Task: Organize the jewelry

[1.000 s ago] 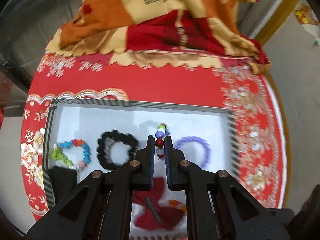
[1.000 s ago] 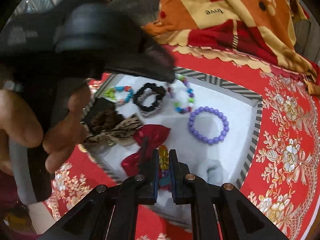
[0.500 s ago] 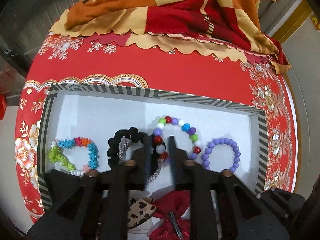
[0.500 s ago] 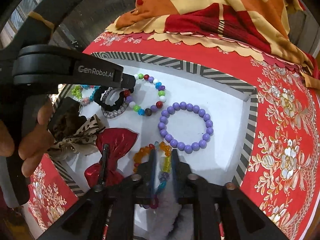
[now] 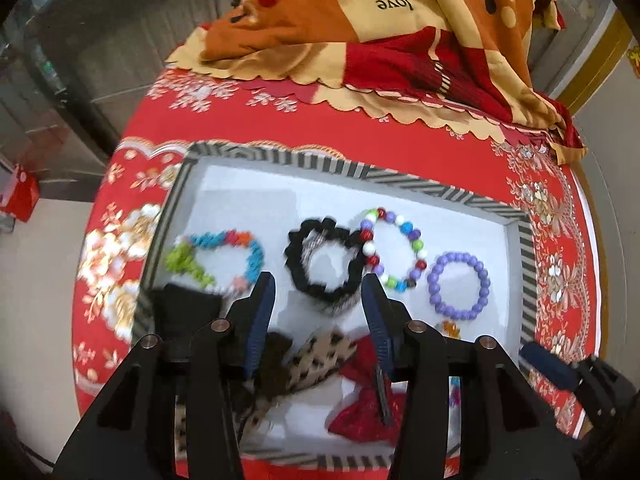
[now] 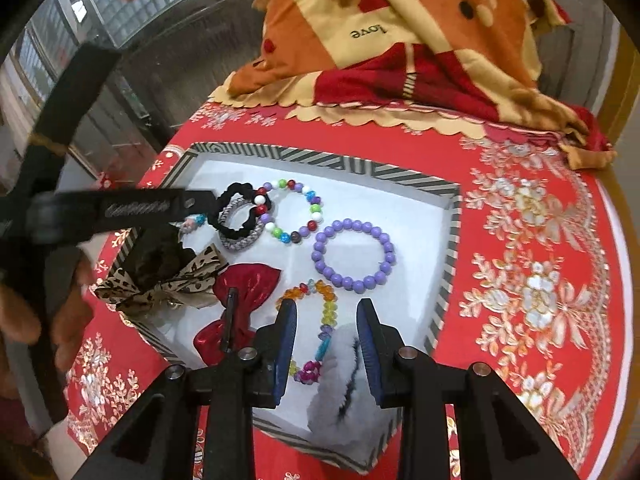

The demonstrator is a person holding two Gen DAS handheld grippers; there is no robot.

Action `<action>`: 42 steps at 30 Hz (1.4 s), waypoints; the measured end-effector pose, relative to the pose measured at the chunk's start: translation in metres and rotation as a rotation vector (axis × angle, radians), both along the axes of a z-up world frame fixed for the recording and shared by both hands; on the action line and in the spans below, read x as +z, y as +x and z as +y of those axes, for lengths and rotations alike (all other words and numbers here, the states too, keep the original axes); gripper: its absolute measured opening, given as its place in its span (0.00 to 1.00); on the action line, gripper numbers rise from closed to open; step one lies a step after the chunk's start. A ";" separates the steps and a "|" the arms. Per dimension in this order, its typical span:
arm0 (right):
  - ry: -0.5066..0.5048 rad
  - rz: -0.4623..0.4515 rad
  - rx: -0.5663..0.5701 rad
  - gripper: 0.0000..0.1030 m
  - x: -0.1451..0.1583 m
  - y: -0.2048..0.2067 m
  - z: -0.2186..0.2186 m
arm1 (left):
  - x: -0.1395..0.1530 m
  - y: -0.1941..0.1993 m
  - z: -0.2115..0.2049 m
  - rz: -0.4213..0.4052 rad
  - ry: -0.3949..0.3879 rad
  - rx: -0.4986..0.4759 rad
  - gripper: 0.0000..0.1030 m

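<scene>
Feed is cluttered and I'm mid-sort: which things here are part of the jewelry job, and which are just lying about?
Job:
striped tray
purple bead bracelet
multicolour bead bracelet
crystal bracelet
black scrunchie
coral-chip bracelet
red bow clip
leopard bow

Lying about:
orange blanket
red tablecloth

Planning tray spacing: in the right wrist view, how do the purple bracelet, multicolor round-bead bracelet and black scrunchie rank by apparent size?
1. purple bracelet, nearest the camera
2. multicolor bracelet, only slightly smaller, so unsure
3. black scrunchie
</scene>
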State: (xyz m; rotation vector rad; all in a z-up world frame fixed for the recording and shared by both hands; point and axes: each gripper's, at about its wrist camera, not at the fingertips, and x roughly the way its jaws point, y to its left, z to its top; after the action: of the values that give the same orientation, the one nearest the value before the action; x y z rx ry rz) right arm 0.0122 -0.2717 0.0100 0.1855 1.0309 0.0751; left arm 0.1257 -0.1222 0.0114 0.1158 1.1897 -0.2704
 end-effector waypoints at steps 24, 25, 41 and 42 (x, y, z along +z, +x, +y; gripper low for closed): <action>0.000 0.004 -0.129 0.38 0.009 -0.049 0.017 | 0.018 -0.109 0.039 -0.087 0.029 0.060 0.43; 0.000 0.002 -0.127 0.38 0.010 -0.051 0.019 | 0.019 -0.112 0.041 -0.090 0.030 0.063 0.43; -0.032 -0.011 -0.124 0.38 0.020 -0.073 0.031 | 0.029 -0.145 0.049 -0.126 0.038 0.068 0.43; -0.032 -0.010 -0.124 0.38 0.020 -0.075 0.031 | 0.030 -0.147 0.048 -0.130 0.041 0.066 0.43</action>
State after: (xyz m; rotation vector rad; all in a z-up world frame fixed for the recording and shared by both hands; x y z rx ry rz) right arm -0.0624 -0.2412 0.0304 0.2188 1.0079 -0.0531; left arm -0.0214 -0.0744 0.0415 0.1283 1.0679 -0.1781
